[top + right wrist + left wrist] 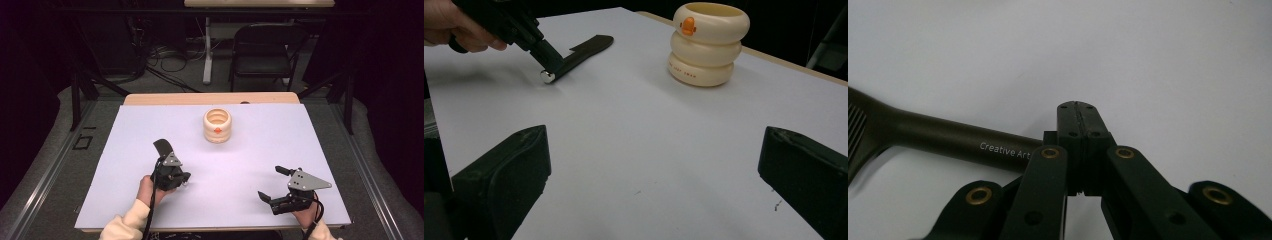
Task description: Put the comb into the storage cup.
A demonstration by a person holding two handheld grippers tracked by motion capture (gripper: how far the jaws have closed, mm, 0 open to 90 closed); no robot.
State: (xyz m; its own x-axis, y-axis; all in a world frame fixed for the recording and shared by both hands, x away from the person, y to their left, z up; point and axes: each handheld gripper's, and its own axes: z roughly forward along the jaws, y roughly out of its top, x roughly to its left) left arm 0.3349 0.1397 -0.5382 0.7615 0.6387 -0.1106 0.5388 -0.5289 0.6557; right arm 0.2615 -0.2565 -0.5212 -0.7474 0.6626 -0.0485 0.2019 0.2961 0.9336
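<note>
High view: the left gripper is clamped tight on a dark matte comb, whose flat curved head sticks out just beyond its tip over the smooth white table. The right gripper sits well apart with its jaws spread wide around nothing. A glossy cream holder, shaped like stacked rings, stands farther out between the two.

Left gripper view: jaws pressed together on the comb's round handle, fine teeth off to the side.

Right gripper view: bare table between the wide-open jaws, ringed holder ahead, comb tilted, its metal-tipped end down at the table.
</note>
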